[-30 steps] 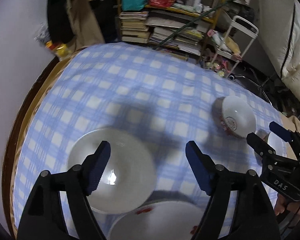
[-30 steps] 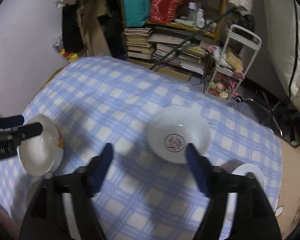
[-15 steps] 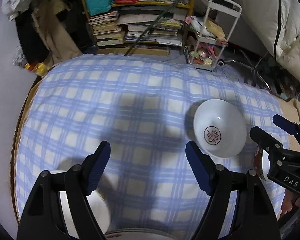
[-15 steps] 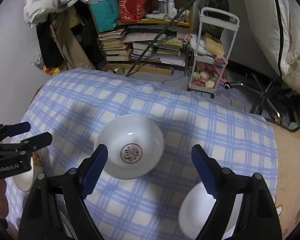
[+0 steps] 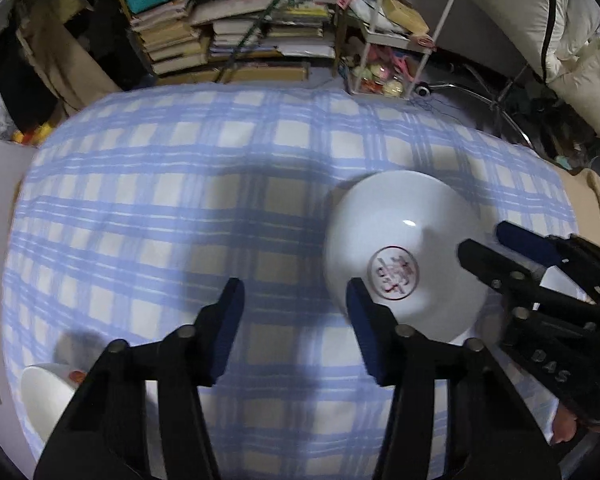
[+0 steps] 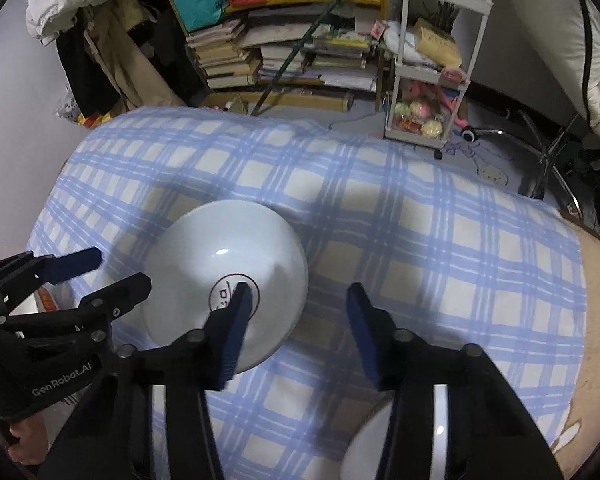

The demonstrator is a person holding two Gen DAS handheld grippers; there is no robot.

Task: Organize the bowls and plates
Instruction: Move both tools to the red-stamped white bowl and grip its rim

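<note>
A white bowl with a red seal mark [image 5: 400, 240] sits on the blue checked tablecloth [image 5: 180, 200]; it also shows in the right wrist view [image 6: 220, 248]. My left gripper [image 5: 294, 320] is open and empty, its right finger beside the bowl's near rim. My right gripper [image 6: 296, 320] is open and empty, its left finger over the bowl. A second white bowl [image 5: 48, 396] lies at the lower left. A white dish [image 6: 364, 448] lies under my right gripper. Each gripper shows in the other's view: the right one [image 5: 512, 252], the left one [image 6: 100, 272].
The tablecloth [image 6: 420, 240] covers a round table with its far edge dropping to the floor. Behind it stand a cluttered bookshelf [image 5: 240, 20], a white trolley [image 6: 432, 60] and hanging coats [image 6: 100, 40]. A bare tan strip [image 6: 596, 320] lies at the table's right.
Both grippers have moved forward and down toward the marked bowl, which now looks much larger and lies between them. The lower-left bowl has slid further to the edge of the left view.
</note>
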